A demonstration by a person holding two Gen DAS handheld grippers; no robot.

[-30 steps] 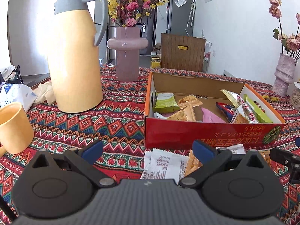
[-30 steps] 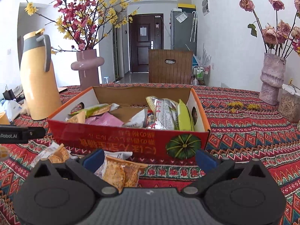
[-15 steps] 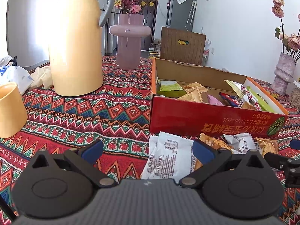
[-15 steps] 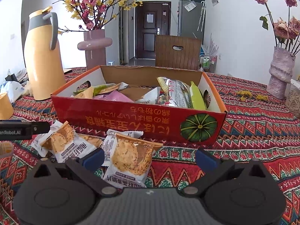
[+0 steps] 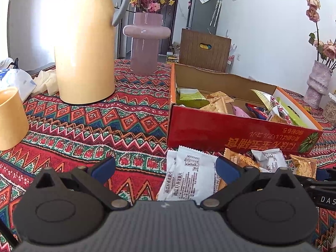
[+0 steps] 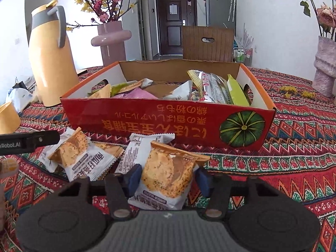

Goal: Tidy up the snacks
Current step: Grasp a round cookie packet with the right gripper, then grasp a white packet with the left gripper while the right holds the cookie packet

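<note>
Your right claw (image 6: 168, 180) pinches a biscuit packet (image 6: 168, 176) before the red box (image 6: 168, 124); your left claw (image 5: 166, 168) gapes empty.

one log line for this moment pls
right gripper shut on cracker packet | left gripper open above white packet | red box part filled

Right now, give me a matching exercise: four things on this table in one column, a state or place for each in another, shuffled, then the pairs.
1. right gripper
2. left gripper
3. red box
4. thermos

A. holds assorted snacks inside
B. open, holding nothing
C. stands left of the box
D. closed on a snack packet

Pairs: 1-D, 2-B, 3-A, 4-C
</note>
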